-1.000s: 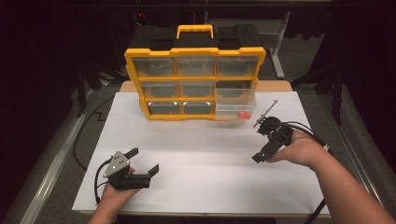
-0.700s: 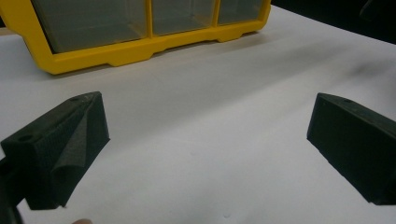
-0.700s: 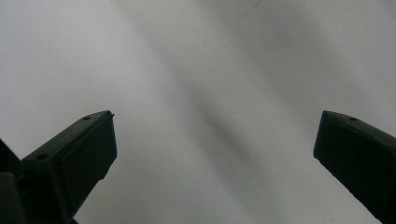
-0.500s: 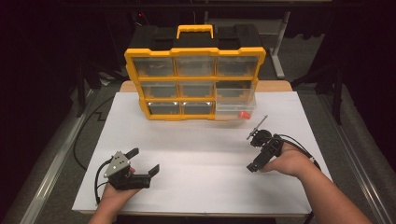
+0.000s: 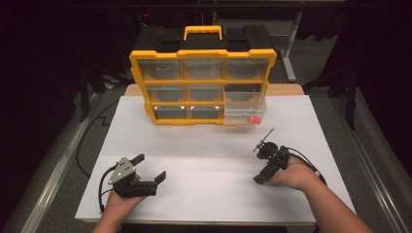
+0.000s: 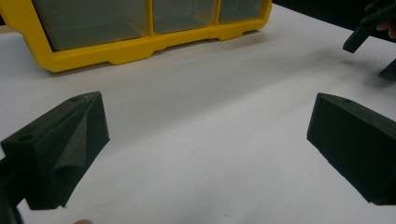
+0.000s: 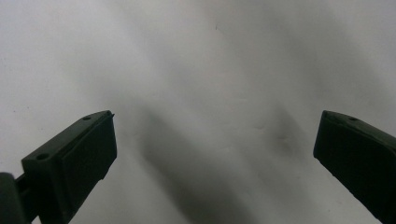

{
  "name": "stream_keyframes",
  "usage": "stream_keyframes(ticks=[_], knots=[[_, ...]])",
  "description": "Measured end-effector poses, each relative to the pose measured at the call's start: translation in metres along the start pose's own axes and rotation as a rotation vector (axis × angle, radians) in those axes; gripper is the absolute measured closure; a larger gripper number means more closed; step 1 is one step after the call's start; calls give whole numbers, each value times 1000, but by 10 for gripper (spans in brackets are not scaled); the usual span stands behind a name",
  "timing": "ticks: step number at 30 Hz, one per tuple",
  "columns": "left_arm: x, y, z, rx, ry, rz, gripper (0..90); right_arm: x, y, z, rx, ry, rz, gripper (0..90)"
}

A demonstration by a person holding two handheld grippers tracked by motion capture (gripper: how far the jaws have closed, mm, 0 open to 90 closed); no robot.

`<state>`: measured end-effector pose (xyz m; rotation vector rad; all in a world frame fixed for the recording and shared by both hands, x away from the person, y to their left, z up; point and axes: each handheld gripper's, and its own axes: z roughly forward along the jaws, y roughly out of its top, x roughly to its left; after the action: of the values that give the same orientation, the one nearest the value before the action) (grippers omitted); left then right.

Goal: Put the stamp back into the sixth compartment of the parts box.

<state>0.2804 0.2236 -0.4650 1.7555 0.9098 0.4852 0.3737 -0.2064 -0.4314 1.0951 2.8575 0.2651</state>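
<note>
Both grippers are wide open and hold nothing. The left gripper [image 5: 149, 167] and right gripper [image 5: 261, 162] rest low, with the yellow drawer box [image 5: 203, 87] far ahead.

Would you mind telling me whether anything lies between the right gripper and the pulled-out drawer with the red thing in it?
Nothing visible does. The right gripper sits open on the white table, and only bare tabletop runs from it to the clear drawer sticking out of the yellow organizer at its lower right, the red thing inside.
</note>
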Motion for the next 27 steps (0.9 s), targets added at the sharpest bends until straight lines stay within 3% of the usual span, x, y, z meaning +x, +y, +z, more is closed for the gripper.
stream_keyframes(ticks=[6,13,19,27], knots=[[0,0,0,1,1,-2,2,0,-4,3,-51,-11,1,0],[1,0,0,2,4,-6,2,1,-13,2,-179,-28,22,0],[1,0,0,6,7,-12,2,3,-26,6,-331,-46,55,0],[2,0,-1,8,9,-20,2,6,-39,10,-525,-34,114,0]])
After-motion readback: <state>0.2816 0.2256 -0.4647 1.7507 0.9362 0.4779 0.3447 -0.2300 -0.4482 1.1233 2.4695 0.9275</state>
